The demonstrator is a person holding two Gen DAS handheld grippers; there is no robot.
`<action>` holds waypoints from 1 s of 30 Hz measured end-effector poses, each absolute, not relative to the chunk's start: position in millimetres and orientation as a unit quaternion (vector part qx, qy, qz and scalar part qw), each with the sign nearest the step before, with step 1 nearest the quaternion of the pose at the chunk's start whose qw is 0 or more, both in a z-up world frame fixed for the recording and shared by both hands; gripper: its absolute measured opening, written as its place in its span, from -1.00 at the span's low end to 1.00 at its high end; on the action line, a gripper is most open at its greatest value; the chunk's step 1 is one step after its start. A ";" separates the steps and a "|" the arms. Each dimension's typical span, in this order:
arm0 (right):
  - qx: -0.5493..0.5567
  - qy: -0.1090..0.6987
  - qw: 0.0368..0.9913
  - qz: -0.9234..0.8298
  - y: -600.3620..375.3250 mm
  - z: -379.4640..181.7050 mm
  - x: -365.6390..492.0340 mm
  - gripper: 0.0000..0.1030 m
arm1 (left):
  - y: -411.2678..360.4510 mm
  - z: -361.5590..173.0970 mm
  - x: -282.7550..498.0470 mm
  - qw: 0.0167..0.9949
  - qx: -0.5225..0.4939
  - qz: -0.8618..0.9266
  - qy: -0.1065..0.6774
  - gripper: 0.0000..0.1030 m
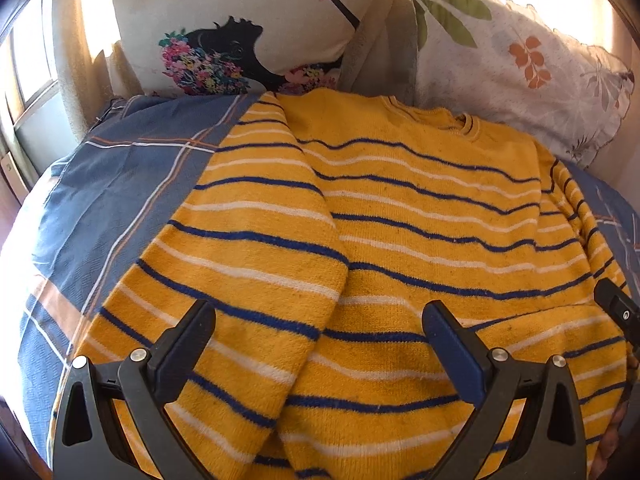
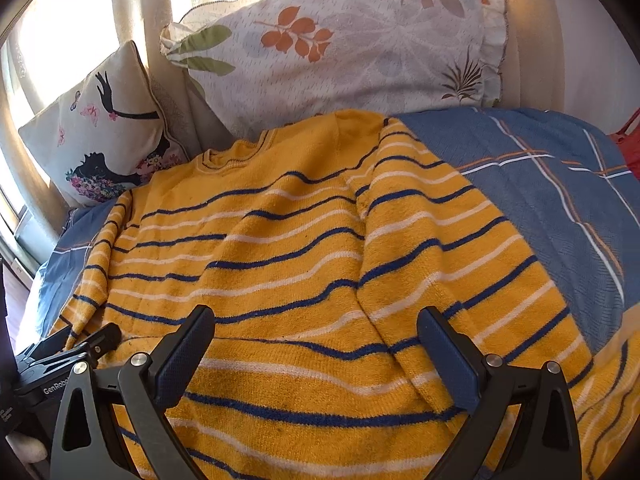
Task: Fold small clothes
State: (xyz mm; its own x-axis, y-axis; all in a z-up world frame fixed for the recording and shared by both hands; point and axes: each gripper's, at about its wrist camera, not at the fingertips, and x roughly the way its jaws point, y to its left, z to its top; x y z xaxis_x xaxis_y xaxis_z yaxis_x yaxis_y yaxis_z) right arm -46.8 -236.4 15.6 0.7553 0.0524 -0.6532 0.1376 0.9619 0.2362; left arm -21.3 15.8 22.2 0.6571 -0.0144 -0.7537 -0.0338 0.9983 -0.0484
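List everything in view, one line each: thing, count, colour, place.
sweater: one, yellow with blue and white stripes, spread flat on the bedcover, both sleeves lying along its sides
bedcover: one, blue with white and orange check lines, under the sweater
silhouette cushion: one, cream with black figure and flowers, behind the sweater
leaf pillow: one, white with orange and green leaves, behind the collar
left gripper: one, black, open above the hem
right gripper: one, black, open above the hem

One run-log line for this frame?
left gripper open, empty | right gripper open, empty | striped sweater flat on bedspread | folding not started
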 end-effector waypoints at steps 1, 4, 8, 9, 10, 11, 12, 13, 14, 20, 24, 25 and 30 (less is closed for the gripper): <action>0.136 0.336 0.932 -0.025 -236.5 20.7 -54.8 0.99 | 18.6 30.4 -27.6 0.913 -0.036 0.003 0.406 1.00; 0.115 0.297 0.947 -0.047 -232.9 37.5 -77.2 0.99 | 25.0 59.7 -47.3 0.929 -0.060 -0.001 0.366 1.00; 0.060 0.215 0.971 -0.081 -217.8 61.6 -109.7 1.00 | 30.1 91.2 -75.4 0.953 -0.072 -0.018 0.293 1.00; 0.053 0.201 0.975 -0.077 -215.1 65.3 -116.0 1.00 | 29.2 95.9 -78.1 0.954 -0.071 -0.023 0.291 1.00; 0.050 0.191 0.978 -0.071 -212.8 68.5 -121.1 1.00 | 28.5 98.7 -78.2 0.952 -0.077 -0.028 0.295 1.00; 0.046 0.187 0.979 -0.064 -210.4 71.0 -123.4 1.00 | 28.2 100.3 -79.5 0.951 -0.078 -0.029 0.297 1.00; 0.043 0.189 0.979 -0.056 -208.0 72.6 -124.6 1.00 | 29.3 101.2 -79.1 0.950 -0.083 -0.030 0.299 1.00; 0.038 0.193 0.979 -0.050 -206.0 73.6 -124.7 1.00 | 29.0 100.7 -80.6 0.949 -0.086 -0.030 0.302 1.00; 0.034 0.197 0.978 -0.053 -203.7 73.7 -125.3 1.00 | 28.9 99.5 -82.8 0.948 -0.087 -0.031 0.303 1.00; 0.037 0.208 0.975 -0.064 -203.2 72.2 -126.5 1.00 | 33.8 82.7 -85.0 0.939 -0.100 -0.018 0.330 1.00; 0.030 0.241 0.968 -0.063 -200.1 63.7 -117.8 1.00 | 36.0 74.2 -83.2 0.928 -0.119 -0.041 0.351 1.00; 0.025 0.249 0.966 -0.067 -198.2 60.9 -115.4 0.99 | 33.5 74.0 -83.6 0.930 -0.109 -0.040 0.350 1.00; 0.073 0.287 0.955 -0.020 -205.4 49.4 -104.5 0.99 | 25.2 76.3 -86.4 0.937 -0.071 -0.038 0.340 1.00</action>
State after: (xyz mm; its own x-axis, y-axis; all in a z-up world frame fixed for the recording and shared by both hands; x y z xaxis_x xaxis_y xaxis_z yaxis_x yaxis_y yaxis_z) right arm -104.5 -205.4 49.4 0.8345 0.0034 -0.5511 0.0810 0.9884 0.1287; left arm -86.4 25.2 76.3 0.7656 -0.1201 -0.6320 0.0232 0.9869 -0.1595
